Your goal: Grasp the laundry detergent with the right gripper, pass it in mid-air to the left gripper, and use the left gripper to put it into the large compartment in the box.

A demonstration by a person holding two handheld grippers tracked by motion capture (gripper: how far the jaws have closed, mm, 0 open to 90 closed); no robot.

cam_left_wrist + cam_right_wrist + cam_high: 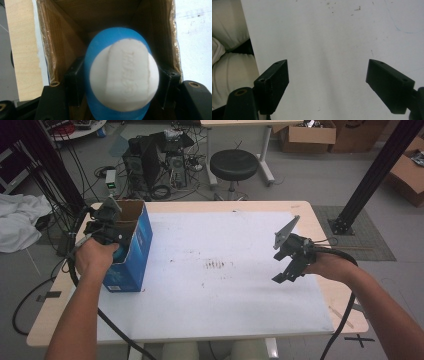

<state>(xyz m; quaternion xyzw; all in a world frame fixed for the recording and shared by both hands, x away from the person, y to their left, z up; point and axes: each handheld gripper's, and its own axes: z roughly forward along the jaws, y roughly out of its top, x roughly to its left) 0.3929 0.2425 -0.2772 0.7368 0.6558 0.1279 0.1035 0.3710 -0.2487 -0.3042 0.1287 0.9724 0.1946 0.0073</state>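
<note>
left gripper (120, 95) is clamped on a blue and white egg-shaped object (122, 75), holding it inside the open blue cardboard box (135, 240) at the table's left side. right gripper (334, 85) hangs wide open over the white table (225, 285), nothing between its jaws.

Blue box (131, 251); blue-and-white, perhaps embossed object (122, 75).

- The right gripper (327, 86) is hanging over the white table surface (324, 37), its two black jaws standing wide apart with nothing between them.
- Small dark specks are dotting the surface near the top edge.
- Pale cushions (227, 62) are showing beyond the table's edge, at the left.
</note>
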